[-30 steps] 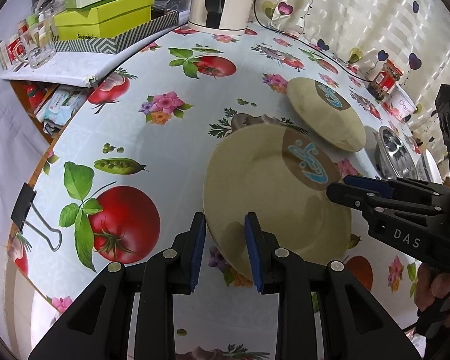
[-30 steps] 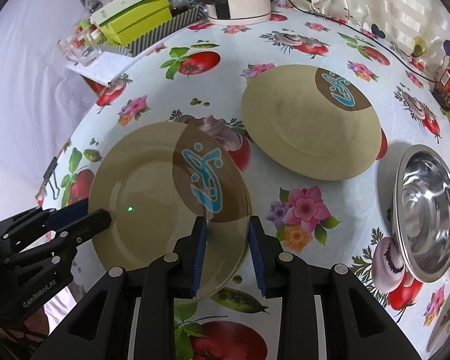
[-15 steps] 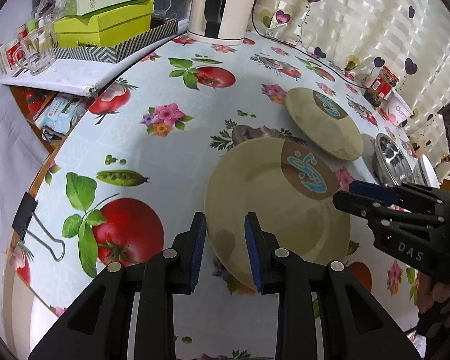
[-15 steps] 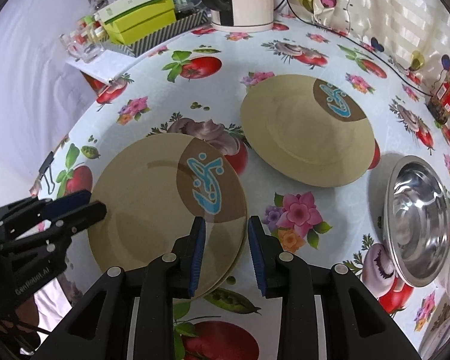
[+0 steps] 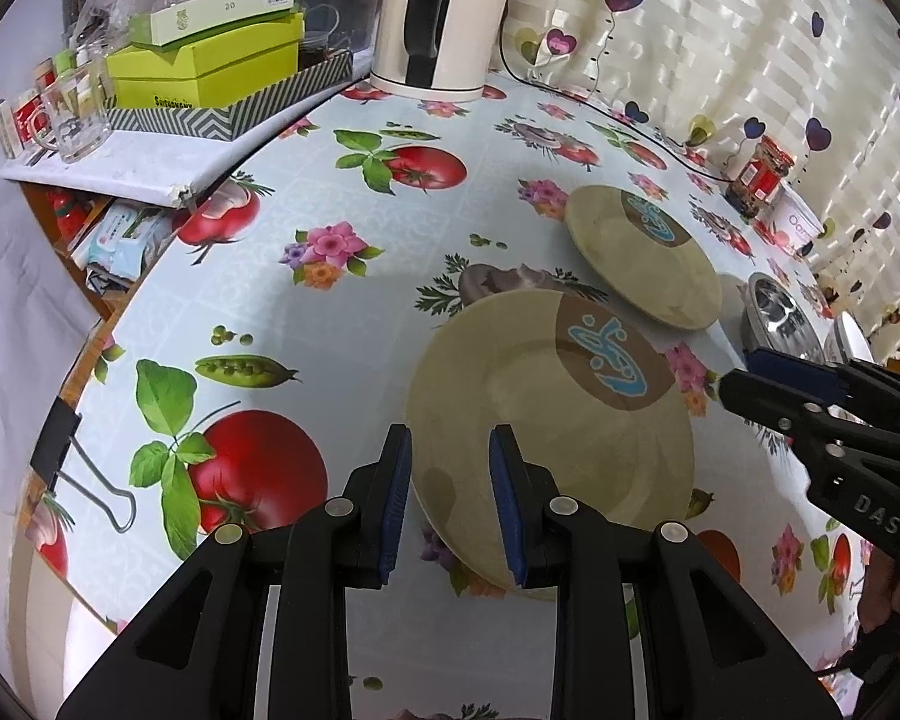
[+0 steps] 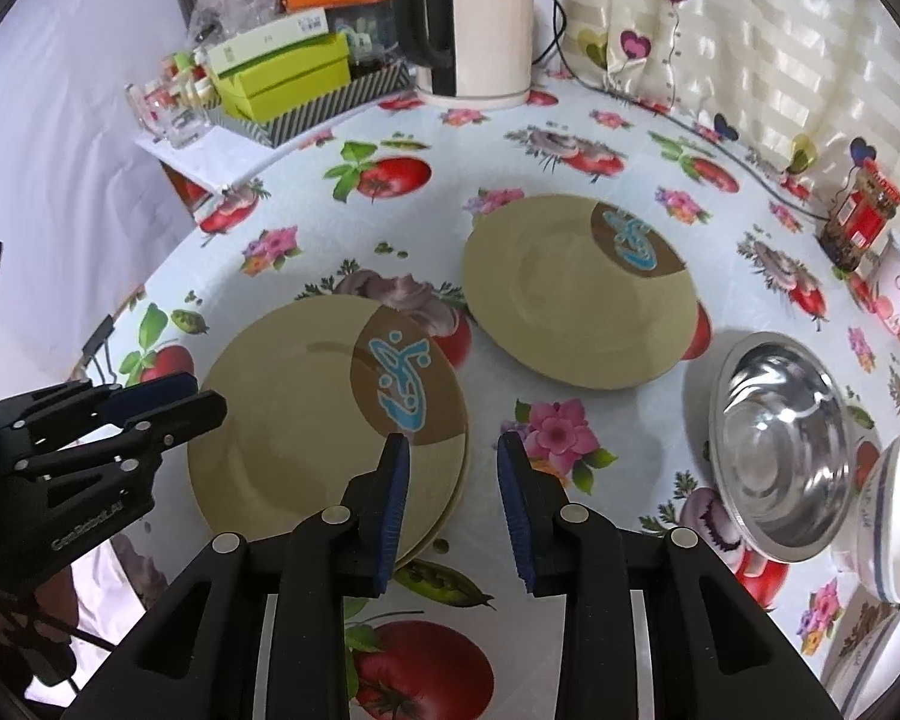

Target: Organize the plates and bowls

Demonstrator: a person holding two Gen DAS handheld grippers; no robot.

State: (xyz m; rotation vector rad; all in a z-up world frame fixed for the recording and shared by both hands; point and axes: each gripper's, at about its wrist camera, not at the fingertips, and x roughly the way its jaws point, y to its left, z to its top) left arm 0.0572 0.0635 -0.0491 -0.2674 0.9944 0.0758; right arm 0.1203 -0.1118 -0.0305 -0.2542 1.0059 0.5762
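Both grippers empty, fingers parted, hovering over the desk.

Left gripper: fingers released, gap between them open. The near edge of the plate stack shows through that gap and beyond the right finger; no contact that can be made out.

Right gripper: fingers released as well. The same plate stack lies ahead and to the left of the fingers, its right rim passing behind the left finger. At least two rims show at the lower edge, so this looks like two plates, one on the other, slightly offset.

Further ahead of the right fingers, a single plate lies flat on the desk, just beside the stack but apart from it. To the right of the fingers, a steel bowl; past it at the frame edge, white bowls with a dark band, partly cut off, count uncertain.

Judgement on progress: early to middle. One stacking appears done. Left to do: the single plate onto the stack, probably a nudge to square the offset, and the bowls gathered or nested. How the bowls are meant to be grouped cannot be told from here.
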